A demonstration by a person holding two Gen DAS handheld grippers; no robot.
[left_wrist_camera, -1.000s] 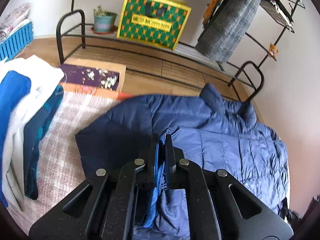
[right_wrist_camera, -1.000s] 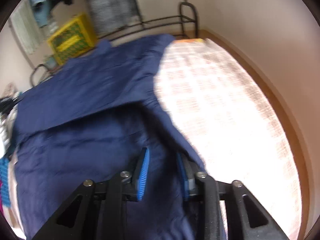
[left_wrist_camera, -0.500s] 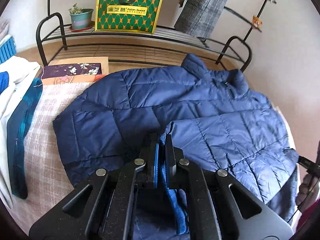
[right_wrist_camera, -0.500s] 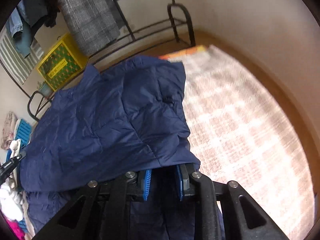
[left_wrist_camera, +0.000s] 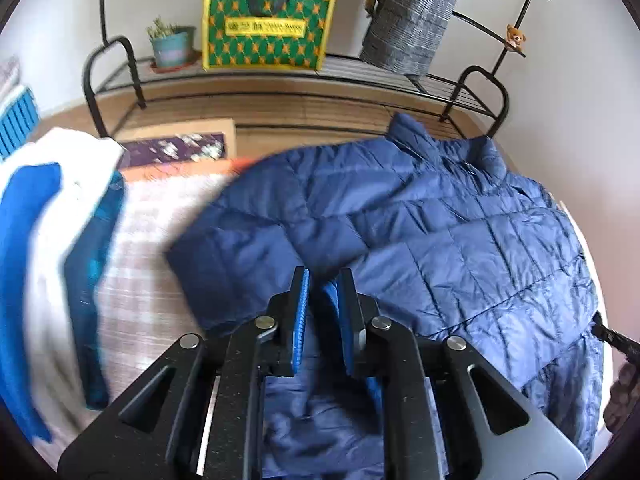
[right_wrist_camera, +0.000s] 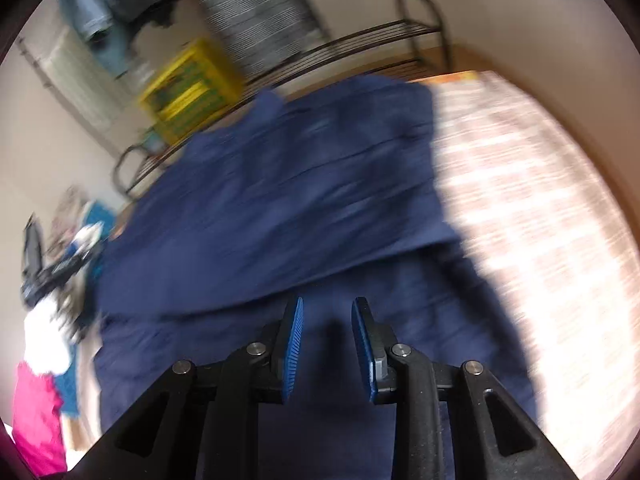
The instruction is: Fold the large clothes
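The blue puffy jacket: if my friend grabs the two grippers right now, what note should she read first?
Left gripper: jaws opening, a bit of jacket cloth still sits between the fingers, not pinched.
Right gripper: jaws opening, nothing between them, jacket right below.
The jacket lies on the checked cover, collar toward the metal rack. One side is folded over the middle.
Other clothes are piled at the left.
Left to do: probably fold in the other side, then fold the jacket in half.
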